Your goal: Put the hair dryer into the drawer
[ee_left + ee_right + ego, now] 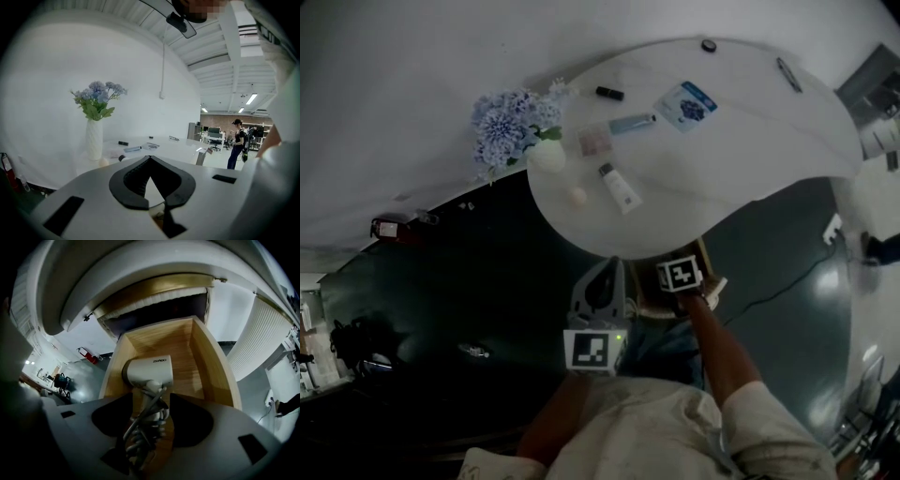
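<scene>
A white hair dryer (149,371) lies inside the open wooden drawer (208,362) under the white table, its barrel toward the drawer's back. Its handle and bundled grey cord (143,427) point back at me. In the right gripper view my right gripper (151,403) points steeply down over the drawer and is open. The handle and cord sit between its jaws with a gap on each side. In the head view my right gripper (680,275) is at the table's near edge. My left gripper (605,274) is beside it, held about level, shut and empty (150,161).
On the round white table (741,141) stand a white vase of blue flowers (546,155), tubes (620,187), a card (685,103) and pens. A fire extinguisher (389,228) and a cable (787,277) lie on the dark floor. A person (236,143) stands far off.
</scene>
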Available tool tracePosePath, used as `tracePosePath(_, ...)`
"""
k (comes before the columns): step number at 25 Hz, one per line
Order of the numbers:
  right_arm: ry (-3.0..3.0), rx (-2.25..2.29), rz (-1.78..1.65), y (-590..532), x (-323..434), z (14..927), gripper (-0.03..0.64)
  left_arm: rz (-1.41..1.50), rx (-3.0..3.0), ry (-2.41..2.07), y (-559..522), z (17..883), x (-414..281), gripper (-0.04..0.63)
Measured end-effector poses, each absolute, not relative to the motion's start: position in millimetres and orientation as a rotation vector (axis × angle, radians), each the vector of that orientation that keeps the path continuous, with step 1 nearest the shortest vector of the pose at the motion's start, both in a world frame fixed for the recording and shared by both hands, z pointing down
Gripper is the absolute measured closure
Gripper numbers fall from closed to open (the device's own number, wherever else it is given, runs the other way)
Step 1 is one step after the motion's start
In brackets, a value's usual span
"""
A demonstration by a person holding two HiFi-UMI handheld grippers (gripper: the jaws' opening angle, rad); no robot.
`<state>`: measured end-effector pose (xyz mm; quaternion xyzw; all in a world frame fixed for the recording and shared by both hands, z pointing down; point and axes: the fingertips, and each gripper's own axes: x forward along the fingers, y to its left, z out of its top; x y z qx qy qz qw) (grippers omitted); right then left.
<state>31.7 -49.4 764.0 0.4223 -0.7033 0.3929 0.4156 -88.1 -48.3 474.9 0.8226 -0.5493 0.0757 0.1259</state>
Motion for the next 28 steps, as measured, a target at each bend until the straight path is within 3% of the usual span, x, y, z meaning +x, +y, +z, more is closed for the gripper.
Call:
tracePosePath(15, -1.960, 1.201, 0.904, -28.6, 38.5, 652.0, 0.379, 0.187, 2.457, -1.550, -49.5, 463.0, -80.2, 0.593)
tracePosePath(28, -2.342, 1.567, 0.567, -32.5, 41.9, 450.8, 0.379, 0.104, 2.516, -1.511, -54.1, 429.2, -62.6, 0.593)
